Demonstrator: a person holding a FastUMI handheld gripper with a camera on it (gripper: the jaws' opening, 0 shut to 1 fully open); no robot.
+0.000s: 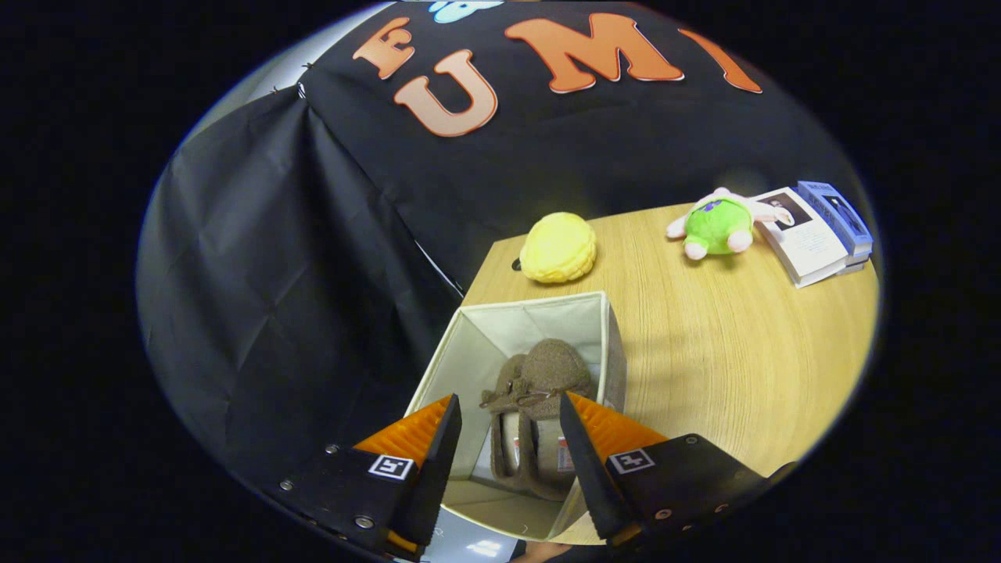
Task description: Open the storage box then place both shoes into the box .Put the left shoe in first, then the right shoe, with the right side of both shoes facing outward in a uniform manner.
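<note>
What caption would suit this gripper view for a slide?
Open tool hovering over a white storage box holding brown shoes on a wooden table.

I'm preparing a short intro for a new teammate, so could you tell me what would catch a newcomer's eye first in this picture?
First, the open storage box just ahead of the tongs, whose fingers stand apart and grip nothing; brown shoes lie inside. Beyond the box, a yellow plush sits on the wooden table. Further off, a green plush toy lies beside a book.

No legible text: print on the books (813, 234) and the shoe's (532, 414) insole label is too small.
</note>
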